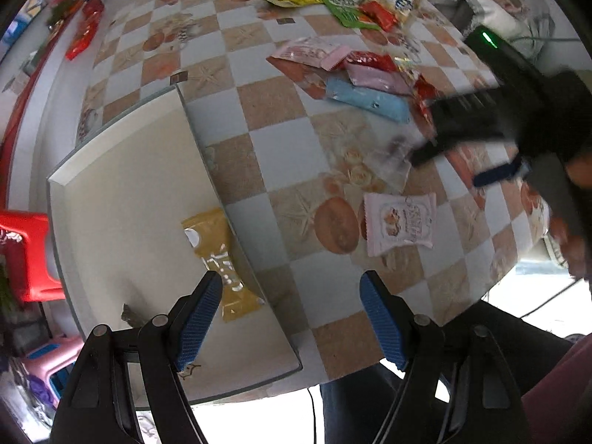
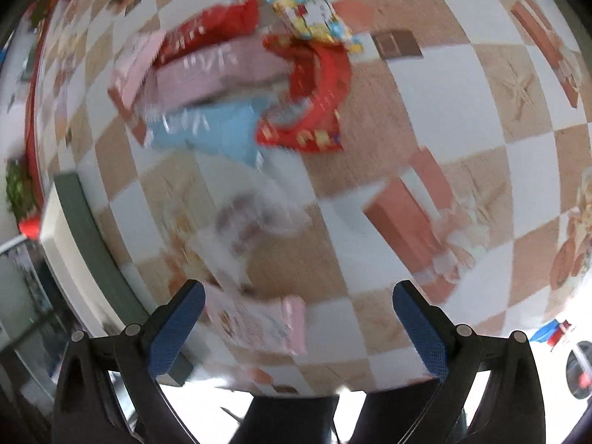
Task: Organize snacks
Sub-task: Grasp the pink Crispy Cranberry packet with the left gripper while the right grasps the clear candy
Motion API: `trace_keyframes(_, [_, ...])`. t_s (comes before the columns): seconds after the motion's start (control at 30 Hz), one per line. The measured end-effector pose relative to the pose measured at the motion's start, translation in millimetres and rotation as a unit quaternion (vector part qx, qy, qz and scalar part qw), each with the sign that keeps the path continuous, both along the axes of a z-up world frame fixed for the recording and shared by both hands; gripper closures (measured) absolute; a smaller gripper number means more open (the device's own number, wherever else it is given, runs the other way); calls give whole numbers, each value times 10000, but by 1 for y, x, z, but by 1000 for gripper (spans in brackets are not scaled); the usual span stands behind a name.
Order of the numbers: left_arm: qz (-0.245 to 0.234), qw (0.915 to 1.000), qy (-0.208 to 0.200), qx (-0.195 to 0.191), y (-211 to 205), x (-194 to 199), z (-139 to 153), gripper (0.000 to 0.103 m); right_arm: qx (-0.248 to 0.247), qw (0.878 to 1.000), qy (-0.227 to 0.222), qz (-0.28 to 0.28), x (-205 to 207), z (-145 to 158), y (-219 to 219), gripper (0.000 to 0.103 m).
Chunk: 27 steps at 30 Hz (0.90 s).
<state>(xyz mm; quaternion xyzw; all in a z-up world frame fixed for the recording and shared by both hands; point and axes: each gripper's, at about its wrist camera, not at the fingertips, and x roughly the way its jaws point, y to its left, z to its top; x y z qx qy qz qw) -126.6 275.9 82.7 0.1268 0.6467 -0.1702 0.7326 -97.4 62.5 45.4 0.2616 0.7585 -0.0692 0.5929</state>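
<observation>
On the checkered desk (image 1: 273,103) a shallow cream tray (image 1: 122,192) sat at the left, with one mustard-yellow snack packet (image 1: 218,259) already lying inside it near its right rim. The left hand-held gripper (image 1: 292,318) hovered over that rim with its blue pads spread wide and nothing between them.

A pink snack packet (image 1: 399,222) lay alone on the desk, to the right of the tray and ahead-right of the left hand-held gripper. It looked nearly square, so its long axis was hard to call. In the right wrist view the same pink snack packet (image 2: 259,322) lay just ahead of the right hand-held gripper (image 2: 299,329), nearer its left finger, and slightly skewed to the finger line. That gripper also stood wide open and empty; its view was motion-blurred.

Farther out sat a loose pile of snacks: a light blue packet (image 1: 366,100), a pink pack and red wrappers (image 1: 370,61), with a clear bag (image 2: 255,218) between the pile and the pink snack packet.

My judgement: the right hand was the nearer one for the pink snack packet, and the carry to the tray would run leftward. A small twist of the wrist would likely be needed to square the fingers across it.
</observation>
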Motion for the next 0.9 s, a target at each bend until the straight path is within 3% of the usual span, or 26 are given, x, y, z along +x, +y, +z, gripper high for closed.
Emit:
trace_keyframes(0.13, [-14, 9999, 43, 123, 3, -6, 0, 23, -98, 9996, -118, -229, 19, -7, 4, 1])
trace_keyframes(0.27, [-73, 9998, 73, 170, 0, -9, -2, 23, -608, 9980, 18, 170, 28, -16, 0, 1])
trace_keyframes(0.47, [-315, 9992, 188, 151, -23, -9, -13, 23, -976, 9945, 114, 367, -3, -18, -58, 1])
trace_keyframes(0.6, [-226, 9979, 609, -48, -36, 0, -27, 23, -1006, 9947, 117, 158, -23, -14, -100, 1])
trace_keyframes(0.77, [677, 9843, 1549, -510, -36, 21, -54, 23, -889, 9957, -66, 260, -42, -6, -127, 1])
trace_keyframes(0.9, [1438, 9646, 2082, -747, -35, 32, -71, 23, -948, 9917, -270, 827, -71, 5, -104, 1])
